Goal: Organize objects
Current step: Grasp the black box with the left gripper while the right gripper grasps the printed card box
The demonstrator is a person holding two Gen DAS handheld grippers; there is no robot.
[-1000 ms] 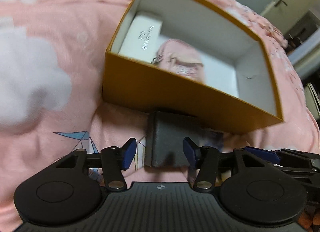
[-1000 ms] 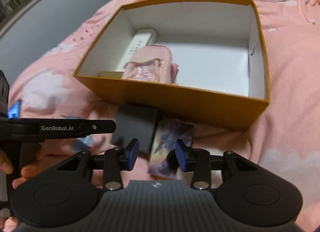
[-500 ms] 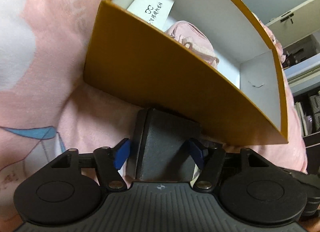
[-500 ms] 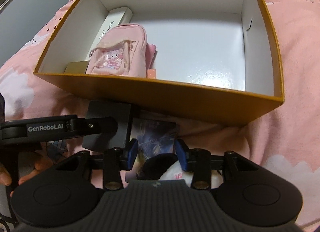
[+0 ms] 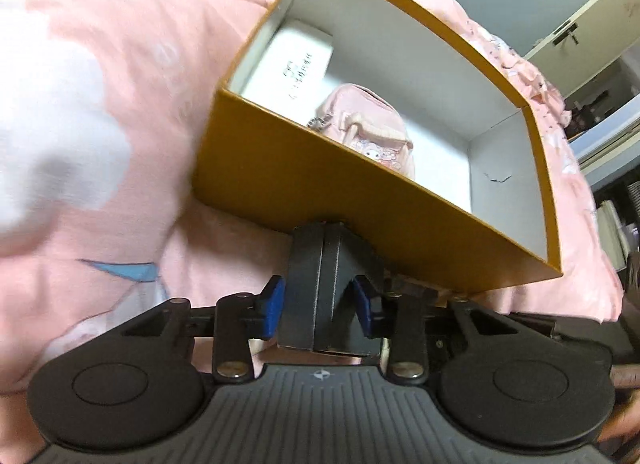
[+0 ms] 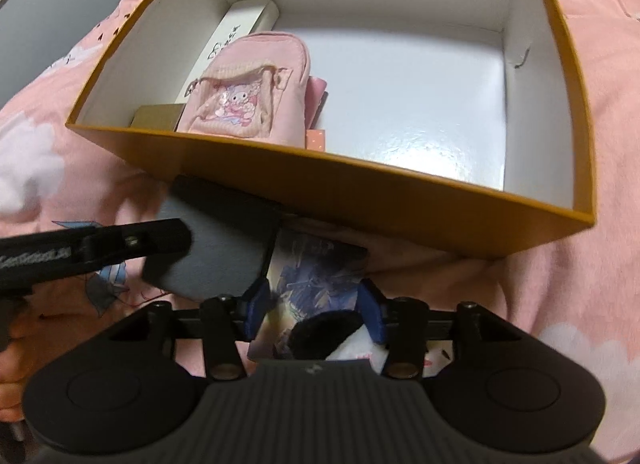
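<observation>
left gripper [image 5: 318, 304]: jaws clamped on black box [image 5: 328, 292], just near of orange box [image 5: 360, 200] on bed | right gripper [image 6: 314, 310]: jaws apart around plush toy [image 6: 344, 334] | risk: black box catches orange wall, slips

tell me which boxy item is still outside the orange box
The small black box, clamped between the left gripper's jaws; the white oblong case and tan box already lie inside.

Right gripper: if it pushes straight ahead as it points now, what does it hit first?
Likely the orange cardboard box, at its near wall, passing over the illustrated card lying flat; depth is uncertain.
</observation>
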